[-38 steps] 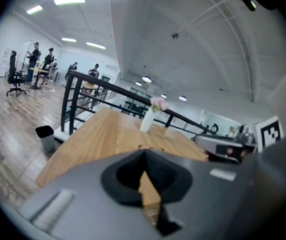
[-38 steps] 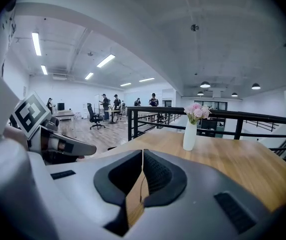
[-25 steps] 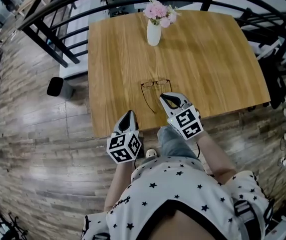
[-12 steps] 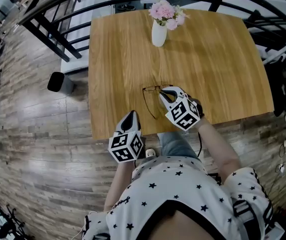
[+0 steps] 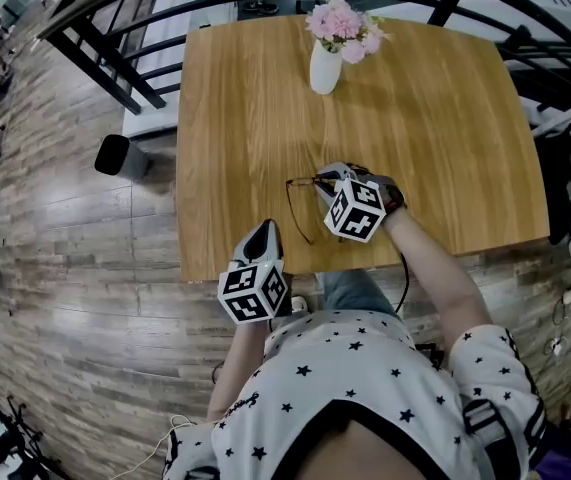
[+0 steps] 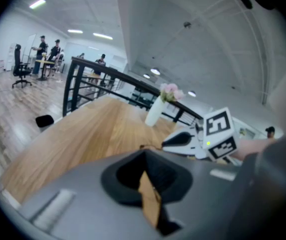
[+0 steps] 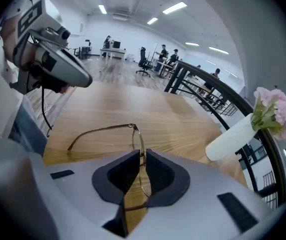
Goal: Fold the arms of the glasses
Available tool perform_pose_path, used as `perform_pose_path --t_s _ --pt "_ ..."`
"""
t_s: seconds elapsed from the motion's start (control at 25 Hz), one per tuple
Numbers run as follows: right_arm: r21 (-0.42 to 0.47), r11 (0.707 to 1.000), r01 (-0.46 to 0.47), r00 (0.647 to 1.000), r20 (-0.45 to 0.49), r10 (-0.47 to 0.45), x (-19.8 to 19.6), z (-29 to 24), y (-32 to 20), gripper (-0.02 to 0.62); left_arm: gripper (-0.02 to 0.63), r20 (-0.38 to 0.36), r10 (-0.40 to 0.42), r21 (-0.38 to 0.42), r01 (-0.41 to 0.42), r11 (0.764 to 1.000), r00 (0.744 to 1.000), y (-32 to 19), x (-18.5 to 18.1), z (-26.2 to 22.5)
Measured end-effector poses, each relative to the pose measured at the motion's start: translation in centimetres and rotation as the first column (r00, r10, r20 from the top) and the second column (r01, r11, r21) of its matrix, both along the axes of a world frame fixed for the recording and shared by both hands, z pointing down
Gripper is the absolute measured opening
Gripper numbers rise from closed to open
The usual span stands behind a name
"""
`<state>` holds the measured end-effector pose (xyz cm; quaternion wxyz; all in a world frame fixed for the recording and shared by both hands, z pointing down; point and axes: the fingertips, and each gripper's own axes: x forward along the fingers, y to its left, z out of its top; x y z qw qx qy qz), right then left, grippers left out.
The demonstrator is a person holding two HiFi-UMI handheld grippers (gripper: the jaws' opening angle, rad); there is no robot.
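Observation:
Thin brown-framed glasses [image 5: 300,185] lie on the wooden table [image 5: 235,98] near its front edge, with one arm [image 5: 298,218] stretched toward the person. My right gripper [image 5: 327,176] is on the front of the glasses. In the right gripper view its jaws [image 7: 143,154] stand nearly together with the frame's rim [image 7: 136,134] pinched between them, and one arm [image 7: 97,131] sticks out to the left. My left gripper [image 5: 266,230] hovers at the table's front edge, left of the glasses and apart from them. Its jaws [image 6: 145,158] are shut on nothing.
A white vase with pink flowers [image 5: 326,63] stands at the far middle of the table. Black railings [image 5: 115,58] run along the left and far sides. A small black object [image 5: 112,155] sits on the wood floor to the left. People stand far off in the room.
My right gripper has moved away from the person along the table and onto the front of the glasses. The left gripper has hardly moved.

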<state>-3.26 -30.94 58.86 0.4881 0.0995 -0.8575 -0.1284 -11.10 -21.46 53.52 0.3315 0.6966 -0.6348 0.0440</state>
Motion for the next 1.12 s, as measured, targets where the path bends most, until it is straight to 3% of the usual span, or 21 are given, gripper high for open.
perform_pose_path --t_s 0.16,0.52,0.8,1.12 --pt "-0.023 0.996 0.09 0.991 -0.094 -0.091 -0.2 1.5 -0.3 0.021 0.006 -0.003 -0.017 -0.004 0.017 1.0 1.0 -0.5 -0.3 0.1" --pt "-0.105 0.979 0.174 0.967 -0.17 -0.19 -0.6 2.6 -0.5 0.021 0.006 -0.004 -0.044 -0.005 0.044 0.999 0.999 -1.8 -0.8 0.0" --pt "-0.136 0.971 0.198 0.957 -0.188 -0.222 -1.0 3.0 -0.7 0.021 0.006 -0.005 -0.052 -0.004 0.052 0.999 0.999 -2.3 -1.1 0.3" --pt "-0.1 0.978 0.183 0.963 -0.181 -0.199 -0.6 2.3 -0.2 0.021 0.006 -0.004 -0.037 0.004 0.037 0.999 0.999 -1.7 -0.8 -0.2"
